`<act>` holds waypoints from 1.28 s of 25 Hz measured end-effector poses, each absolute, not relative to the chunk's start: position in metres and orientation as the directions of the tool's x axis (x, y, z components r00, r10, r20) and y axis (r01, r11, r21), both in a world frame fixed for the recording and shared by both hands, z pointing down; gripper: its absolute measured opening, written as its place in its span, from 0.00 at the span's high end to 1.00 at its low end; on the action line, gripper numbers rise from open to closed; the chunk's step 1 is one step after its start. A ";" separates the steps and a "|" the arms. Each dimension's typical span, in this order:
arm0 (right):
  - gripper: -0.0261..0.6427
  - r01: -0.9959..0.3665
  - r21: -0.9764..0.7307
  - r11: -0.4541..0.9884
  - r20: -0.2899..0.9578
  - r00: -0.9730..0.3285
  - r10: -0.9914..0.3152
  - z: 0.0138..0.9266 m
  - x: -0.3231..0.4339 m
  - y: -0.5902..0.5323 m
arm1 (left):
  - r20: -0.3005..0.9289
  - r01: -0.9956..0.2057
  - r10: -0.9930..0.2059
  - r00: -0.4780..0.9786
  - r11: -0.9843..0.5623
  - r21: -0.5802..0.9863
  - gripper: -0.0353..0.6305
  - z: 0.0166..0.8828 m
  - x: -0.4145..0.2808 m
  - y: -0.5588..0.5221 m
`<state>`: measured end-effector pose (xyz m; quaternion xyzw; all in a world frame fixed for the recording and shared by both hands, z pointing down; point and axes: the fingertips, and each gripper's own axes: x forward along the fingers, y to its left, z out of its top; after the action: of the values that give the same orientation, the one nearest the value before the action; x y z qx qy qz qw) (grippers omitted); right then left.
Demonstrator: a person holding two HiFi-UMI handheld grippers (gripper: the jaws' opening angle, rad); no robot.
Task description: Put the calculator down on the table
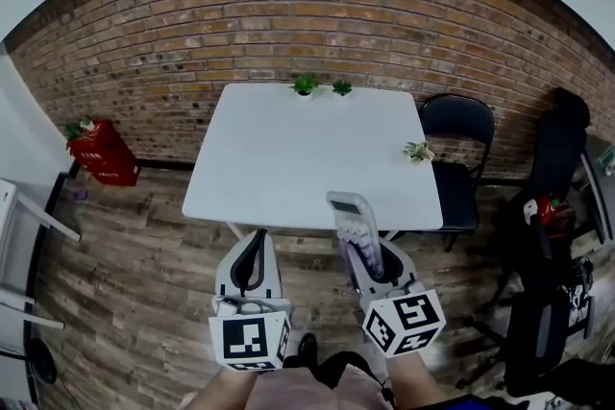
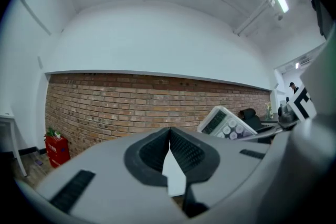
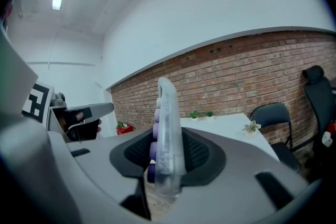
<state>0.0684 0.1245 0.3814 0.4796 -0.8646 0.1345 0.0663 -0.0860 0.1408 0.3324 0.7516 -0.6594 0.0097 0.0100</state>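
A clear calculator [image 1: 350,210] with purple and white keys sticks forward out of my right gripper [image 1: 365,250], which is shut on its lower end. It hangs over the wooden floor, its top just at the near edge of the white table [image 1: 288,158]. In the right gripper view the calculator [image 3: 167,107] stands edge-on between the black pads. My left gripper [image 1: 254,240] is beside it on the left, shut with nothing in it. In the left gripper view the black fingertips [image 2: 169,131] meet, and the calculator [image 2: 226,123] shows to the right.
Two small potted plants [image 1: 322,86] stand at the table's far edge and a third [image 1: 418,151] at its right edge. A black chair [image 1: 457,130] is at the table's right side. A red object [image 1: 101,154] sits by the brick wall on the left, and dark chairs [image 1: 538,302] on the right.
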 end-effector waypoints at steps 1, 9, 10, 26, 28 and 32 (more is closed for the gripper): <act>0.76 -0.850 -0.168 0.499 0.244 -0.526 -0.815 0.381 0.067 0.119 | 0.029 -0.991 -0.991 0.133 -0.133 0.001 0.93 0.333 -0.089 0.135; 0.76 -0.853 -0.175 0.491 0.256 -0.521 -0.814 0.386 0.053 0.084 | 0.057 -0.985 -0.984 0.171 -0.171 -0.005 0.93 0.342 -0.091 0.097; 0.76 -0.854 -0.175 0.490 0.255 -0.520 -0.815 0.387 0.053 0.078 | 0.058 -0.985 -0.983 0.172 -0.172 -0.007 0.93 0.343 -0.091 0.092; 0.76 -0.863 -0.240 0.445 0.286 -0.501 -0.817 0.418 0.076 -0.075 | 0.111 -0.982 -0.978 0.179 -0.184 -0.044 0.93 0.360 -0.079 -0.068; 0.76 -0.857 -0.238 0.458 0.280 -0.512 -0.812 0.416 0.075 -0.103 | 0.101 -0.983 -0.980 0.172 -0.177 -0.047 0.93 0.357 -0.079 -0.095; 0.76 -0.844 -0.222 0.489 0.287 -0.535 -0.794 0.410 0.069 -0.146 | 0.093 -0.988 -0.985 0.143 -0.147 -0.041 0.93 0.354 -0.086 -0.132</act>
<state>0.0694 -0.1462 0.4103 0.4764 -0.8597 0.1695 0.0730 -0.0864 -0.1321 0.3544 0.7557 -0.6530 0.0486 0.0150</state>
